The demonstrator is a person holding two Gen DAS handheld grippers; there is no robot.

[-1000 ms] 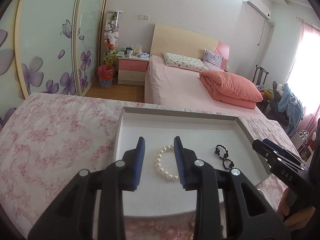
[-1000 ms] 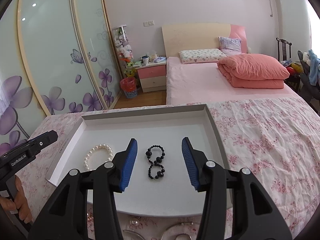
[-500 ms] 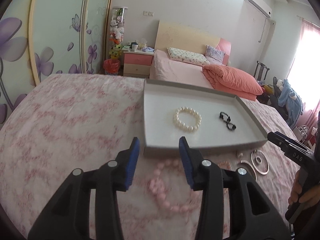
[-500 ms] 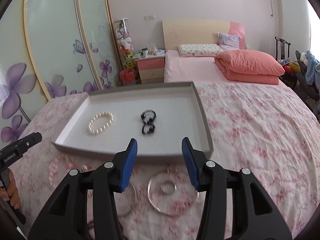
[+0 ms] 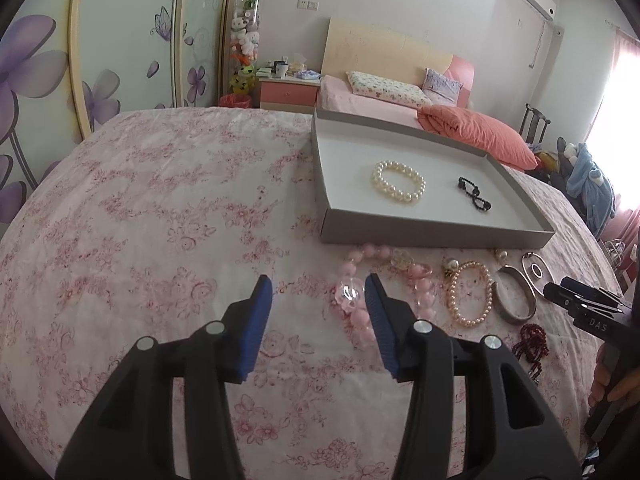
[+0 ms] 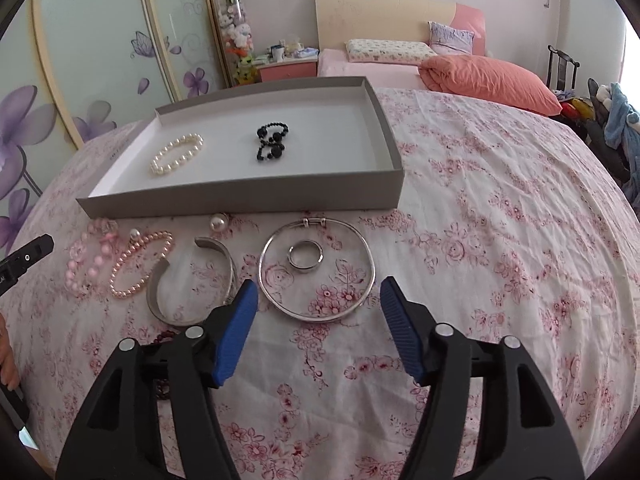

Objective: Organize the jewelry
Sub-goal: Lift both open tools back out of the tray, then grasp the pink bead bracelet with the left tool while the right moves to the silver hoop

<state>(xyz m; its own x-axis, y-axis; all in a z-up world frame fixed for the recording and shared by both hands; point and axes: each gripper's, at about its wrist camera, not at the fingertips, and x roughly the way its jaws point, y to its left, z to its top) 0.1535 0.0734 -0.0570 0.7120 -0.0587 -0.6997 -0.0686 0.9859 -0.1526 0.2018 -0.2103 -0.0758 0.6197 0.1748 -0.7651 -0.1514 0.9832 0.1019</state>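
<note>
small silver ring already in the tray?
No. In the right wrist view the small silver ring lies on the floral cloth inside the large silver hoop, in front of the tray.

Left gripper [image 5: 319, 292], right gripper [image 6: 318, 294]: black plastic frames, ribbed blue finger pads [image 6: 236, 332], silver screws; white "DAS" marking at right edge.

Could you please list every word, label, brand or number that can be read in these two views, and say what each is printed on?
"DAS": white letters on the black body of the right gripper, at the right edge of the left wrist view.
White print on the left gripper, at the left edge of the right wrist view: cut off, unreadable.
The grey tray, the jewelry and the bedside-table items show no legible text.
</note>
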